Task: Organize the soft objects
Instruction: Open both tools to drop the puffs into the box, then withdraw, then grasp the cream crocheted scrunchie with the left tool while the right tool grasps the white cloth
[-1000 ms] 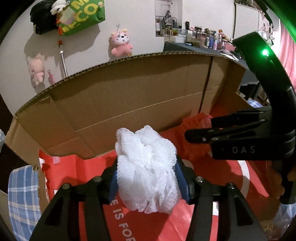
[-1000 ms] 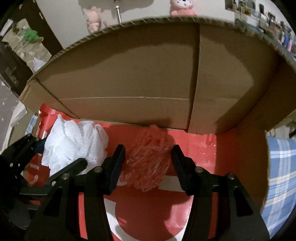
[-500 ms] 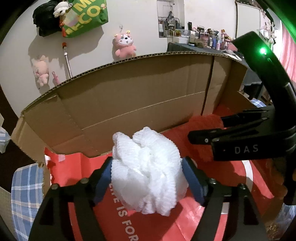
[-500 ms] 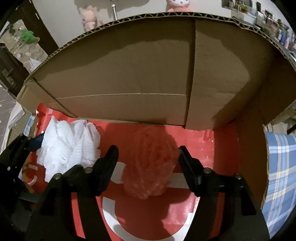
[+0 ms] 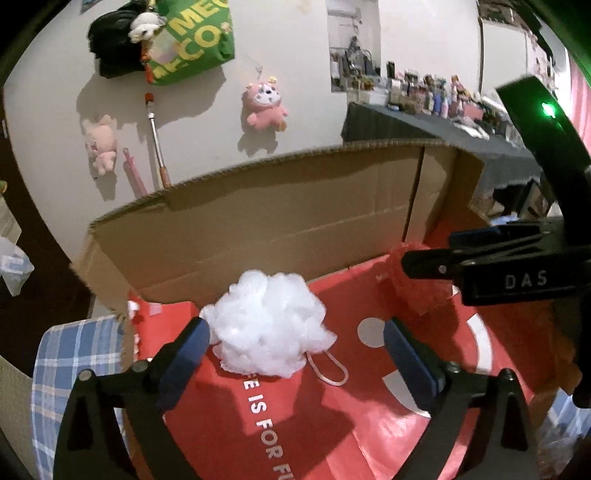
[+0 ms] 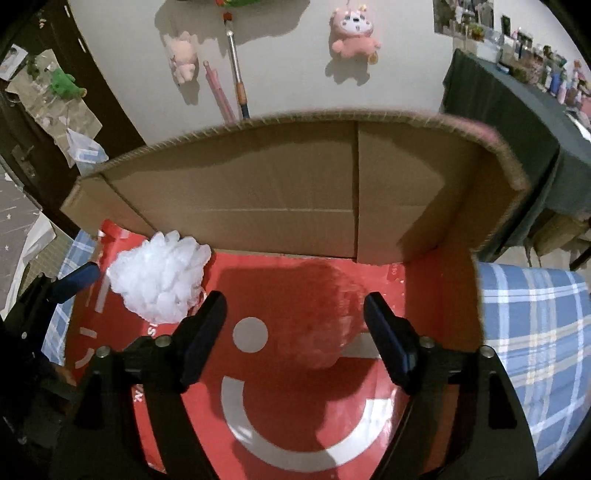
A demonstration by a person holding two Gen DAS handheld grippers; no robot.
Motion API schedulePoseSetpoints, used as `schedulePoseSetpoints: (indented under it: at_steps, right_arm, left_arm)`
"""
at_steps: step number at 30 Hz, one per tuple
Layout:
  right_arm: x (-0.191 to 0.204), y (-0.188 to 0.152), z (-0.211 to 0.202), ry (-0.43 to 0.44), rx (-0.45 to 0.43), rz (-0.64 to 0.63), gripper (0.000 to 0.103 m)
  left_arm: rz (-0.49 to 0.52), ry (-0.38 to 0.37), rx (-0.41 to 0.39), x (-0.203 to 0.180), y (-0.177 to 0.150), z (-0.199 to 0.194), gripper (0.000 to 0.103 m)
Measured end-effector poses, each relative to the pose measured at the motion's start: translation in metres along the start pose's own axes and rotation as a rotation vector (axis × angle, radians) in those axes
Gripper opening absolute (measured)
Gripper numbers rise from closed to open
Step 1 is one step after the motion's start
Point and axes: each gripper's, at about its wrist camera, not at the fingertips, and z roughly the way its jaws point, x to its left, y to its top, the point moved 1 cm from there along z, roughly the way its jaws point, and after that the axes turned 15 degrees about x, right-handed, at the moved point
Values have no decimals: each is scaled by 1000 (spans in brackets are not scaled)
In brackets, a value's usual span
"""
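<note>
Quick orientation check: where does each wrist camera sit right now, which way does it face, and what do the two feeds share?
Left wrist: on the left gripper, facing down into the cardboard box at the white mesh puff between its open fingers; the right gripper enters from the right.
Right wrist: on the right gripper, facing the red mesh puff between its open fingers; the left gripper's tip shows at left.
Shared: both puffs, the box, its red liner, the pink plush on the wall.
</note>
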Motion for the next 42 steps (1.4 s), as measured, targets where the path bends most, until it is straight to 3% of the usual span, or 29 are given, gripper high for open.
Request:
schedulePoseSetpoints:
  at_steps: [12, 23, 33, 37, 42]
  right_arm:
    - [34, -61, -93, -42, -185, -58, 83]
    - [70, -164, -172, -62, -367, -140, 91]
    - [89, -273, -198, -86, -523, -208, 95]
    - [92, -313, -199, -76, -577, -203, 100]
    - [92, -353, -197, -101, -615, -182, 100]
  left_arm:
    - [-91, -26, -166, 2, -35, -103, 103]
    - [-116, -47, -318, -25, -109, -193, 103]
    - [-105, 23, -430, -61, -189, -230, 103]
    - [-113, -23, -474, -73, -219, -243, 103]
    - [-161, -97, -462, -76, -250, -250, 103]
